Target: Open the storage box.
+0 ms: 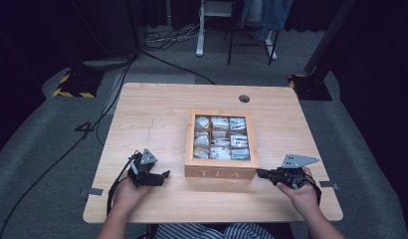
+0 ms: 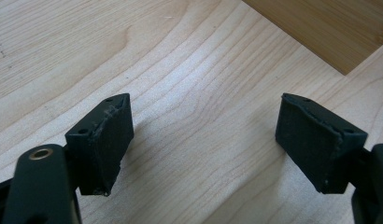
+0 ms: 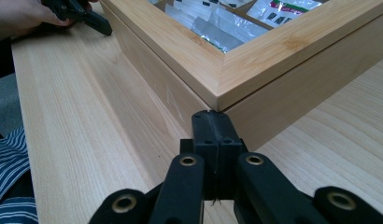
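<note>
Opening tea box [image 1: 221,172]: right gripper [image 3: 212,122], jaws pressed together, tip at lid corner; wedge under lid edge. Left gripper [image 2: 203,140], jaws spread, empty over bench [image 1: 157,119]; brace box.

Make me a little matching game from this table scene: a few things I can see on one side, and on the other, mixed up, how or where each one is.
Things:
1. left gripper
2. right gripper
3. tea box
4. round hole

States or places:
A. jaws pressed together, tip at the box's near corner
B. in the tabletop, beyond the box
C. jaws wide apart over bare wood
D. mid-table, packets showing through its windowed lid

Pairs: 1-C, 2-A, 3-D, 4-B
</note>
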